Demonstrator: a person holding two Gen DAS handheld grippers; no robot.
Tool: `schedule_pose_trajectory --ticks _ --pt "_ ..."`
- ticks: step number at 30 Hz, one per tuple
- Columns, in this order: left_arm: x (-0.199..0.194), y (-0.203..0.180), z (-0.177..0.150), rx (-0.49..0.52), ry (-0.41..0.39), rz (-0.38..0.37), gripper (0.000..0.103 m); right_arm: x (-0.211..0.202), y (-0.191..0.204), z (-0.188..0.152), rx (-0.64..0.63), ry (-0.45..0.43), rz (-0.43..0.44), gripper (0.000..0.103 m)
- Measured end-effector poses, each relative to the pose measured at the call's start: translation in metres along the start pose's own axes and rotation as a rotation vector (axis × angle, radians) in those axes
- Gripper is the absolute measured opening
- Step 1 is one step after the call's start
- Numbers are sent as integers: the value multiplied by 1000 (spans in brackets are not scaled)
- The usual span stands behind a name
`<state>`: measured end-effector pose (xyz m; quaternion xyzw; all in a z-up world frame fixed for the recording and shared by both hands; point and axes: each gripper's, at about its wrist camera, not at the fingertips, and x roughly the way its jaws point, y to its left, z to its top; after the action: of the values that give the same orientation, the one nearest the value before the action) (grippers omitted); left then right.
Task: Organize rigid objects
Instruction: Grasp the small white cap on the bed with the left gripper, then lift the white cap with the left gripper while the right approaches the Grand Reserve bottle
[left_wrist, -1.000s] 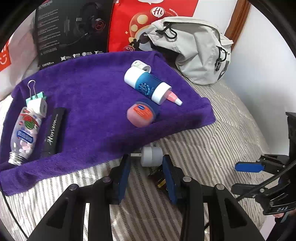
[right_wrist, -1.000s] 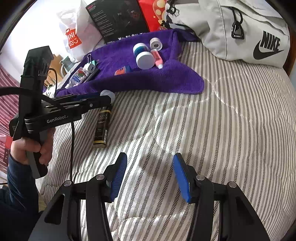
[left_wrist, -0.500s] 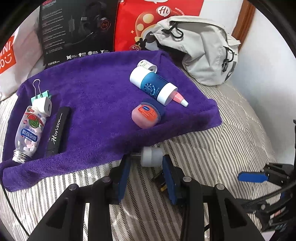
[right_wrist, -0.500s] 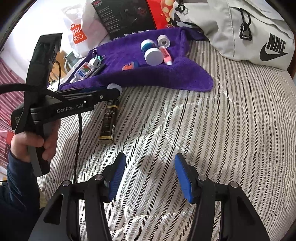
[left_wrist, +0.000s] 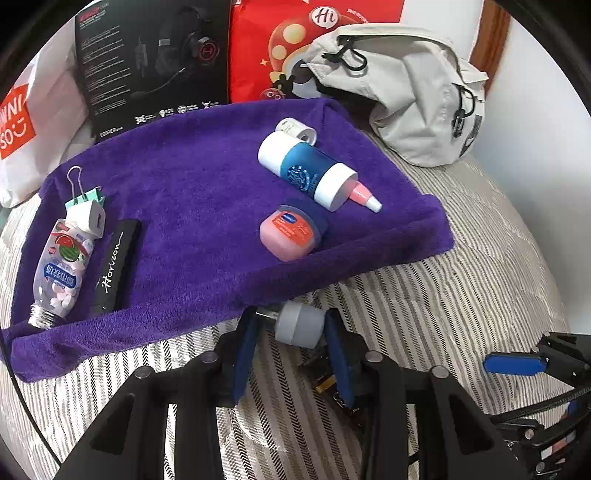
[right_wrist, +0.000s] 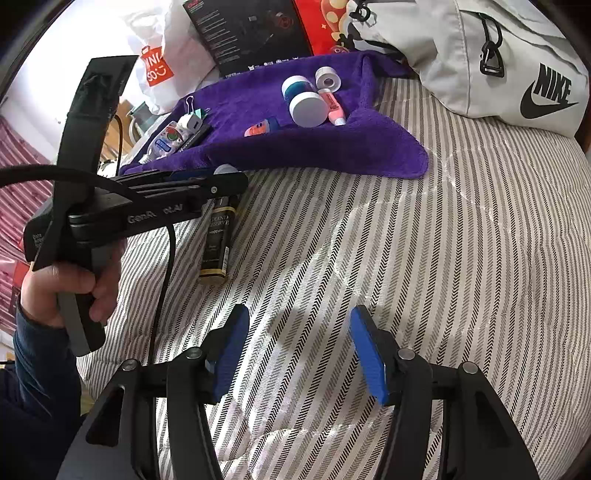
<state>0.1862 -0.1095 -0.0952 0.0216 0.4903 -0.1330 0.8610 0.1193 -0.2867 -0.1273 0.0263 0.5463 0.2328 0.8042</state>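
My left gripper (left_wrist: 291, 332) is shut on a small grey capped piece with a metal end (left_wrist: 301, 325), held just off the near edge of the purple towel (left_wrist: 184, 206). On the towel lie a blue jar with white lids (left_wrist: 306, 171), a pink tube (left_wrist: 364, 195), a white tape roll (left_wrist: 295, 129), a pink tin (left_wrist: 290, 232), a black Horizon case (left_wrist: 116, 266), a candy bottle (left_wrist: 61, 269) and a white charger (left_wrist: 88, 218). My right gripper (right_wrist: 299, 350) hangs open over bare striped bedding. A black bottle (right_wrist: 218, 240) lies under the left gripper (right_wrist: 221, 177).
A grey Nike bag (right_wrist: 498, 62) lies at the towel's far right. A black headset box (left_wrist: 151, 62), a red bag (left_wrist: 295, 44) and a white shopping bag (left_wrist: 22, 122) stand behind the towel. A hand (right_wrist: 70, 288) holds the left gripper's handle. Striped bedding (right_wrist: 443, 258) stretches to the right.
The left gripper has carried the grey piece forward to the towel's near edge. The right gripper stays open and has edged closer to the black bottle.
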Motion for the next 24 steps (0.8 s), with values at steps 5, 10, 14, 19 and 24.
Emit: schedule_pose_trajectory --ticks 5,10,14,19,24 --pt "-7 8 -3 -5 2 -41 35 1 2 1 -4 3 -5 58" --pt "-20 22 -12 -23 -3 -59 35 0 8 4 -5 -11 11 58" --pt "-28 37 -24 -33 3 -31 35 1 20 11 -4 -54 38 58" --pt "-37 61 -39 -70 6 -9 35 23 48 24 -47 -64 42 58" --pt "-46 76 -47 -85 -3 2 35 42 68 34 -122 -91 -52 58"
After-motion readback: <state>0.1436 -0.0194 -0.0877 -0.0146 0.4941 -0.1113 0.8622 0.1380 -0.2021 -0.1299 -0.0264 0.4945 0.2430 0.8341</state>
